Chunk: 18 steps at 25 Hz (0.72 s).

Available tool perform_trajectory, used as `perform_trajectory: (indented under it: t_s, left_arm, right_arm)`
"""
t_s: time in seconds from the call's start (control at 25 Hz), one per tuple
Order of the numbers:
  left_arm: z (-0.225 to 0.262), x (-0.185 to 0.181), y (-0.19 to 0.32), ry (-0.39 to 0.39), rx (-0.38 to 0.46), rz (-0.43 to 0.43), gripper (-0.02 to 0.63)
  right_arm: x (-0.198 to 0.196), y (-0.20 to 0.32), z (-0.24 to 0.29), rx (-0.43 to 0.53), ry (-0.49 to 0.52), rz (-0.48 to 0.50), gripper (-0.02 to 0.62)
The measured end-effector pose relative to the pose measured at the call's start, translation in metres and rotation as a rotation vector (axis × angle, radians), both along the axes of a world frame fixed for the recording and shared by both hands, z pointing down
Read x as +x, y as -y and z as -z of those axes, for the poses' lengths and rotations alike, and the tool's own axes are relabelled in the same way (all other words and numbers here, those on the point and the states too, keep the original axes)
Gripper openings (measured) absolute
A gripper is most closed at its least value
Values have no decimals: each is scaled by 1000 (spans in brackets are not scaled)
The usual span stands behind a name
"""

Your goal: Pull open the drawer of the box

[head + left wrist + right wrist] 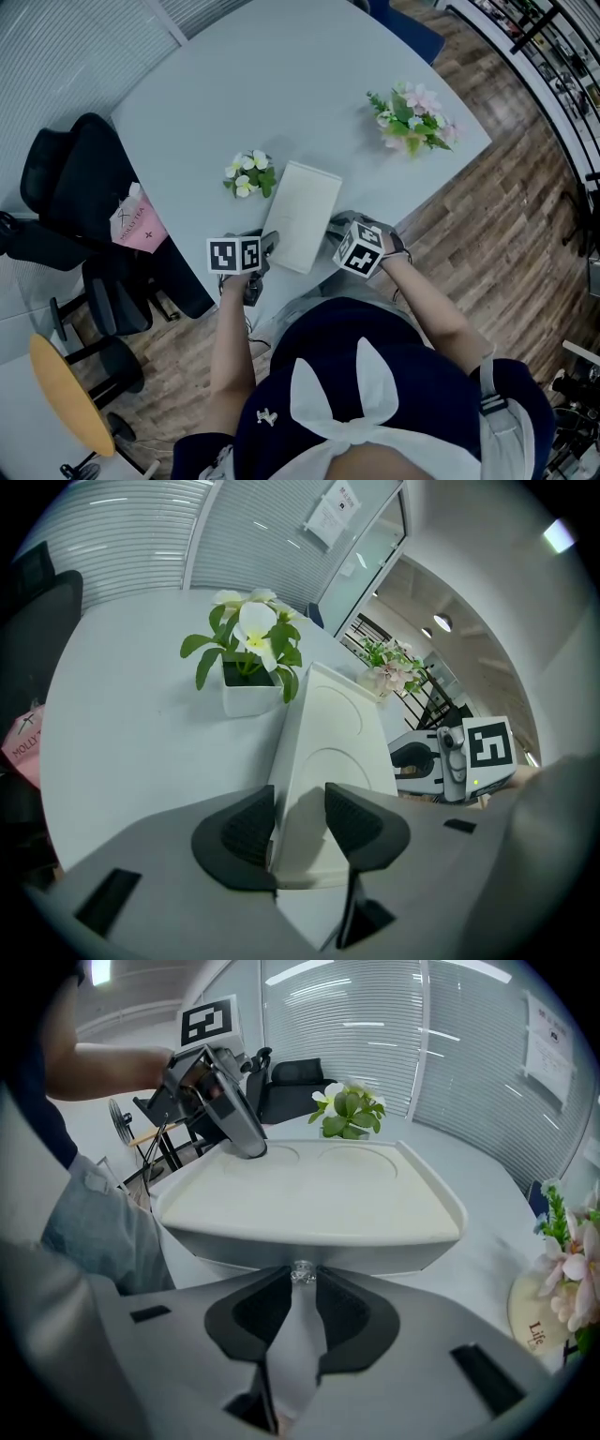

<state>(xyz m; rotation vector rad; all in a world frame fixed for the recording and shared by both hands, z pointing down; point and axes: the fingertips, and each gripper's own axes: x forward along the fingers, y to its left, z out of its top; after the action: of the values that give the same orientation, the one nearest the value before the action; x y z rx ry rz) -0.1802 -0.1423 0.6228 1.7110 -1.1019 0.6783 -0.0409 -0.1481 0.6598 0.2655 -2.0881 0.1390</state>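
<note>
Closest in, the small clear drawer knob is pinched between the narrowly parted jaws of the right gripper. The white box is set on the grey table beside a potted flower, and its near corner is clamped by the left gripper.

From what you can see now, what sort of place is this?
Probably an office or meeting room: a large pale table, black office chairs beside it, and slatted blinds along the wall.
</note>
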Motion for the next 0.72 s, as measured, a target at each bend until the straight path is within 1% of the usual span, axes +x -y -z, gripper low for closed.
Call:
perform_trajectory:
  t_s: [0.04,0.12,0.4,0.72]
  left_arm:
    - [0,0,0,1,2,2,181]
    - [0,0,0,3,4,8,181]
    - [-1,-1,0,-6,1,20,181]
    - [0,-1,0,-5,4,27,181]
  right_arm:
    - [0,0,0,7,-2,0,83]
    - [1,0,-1,16,-4,0,77]
    - [2,0,-1,22,-1,-11,75]
    - [9,-3,0,14,-17,3,74]
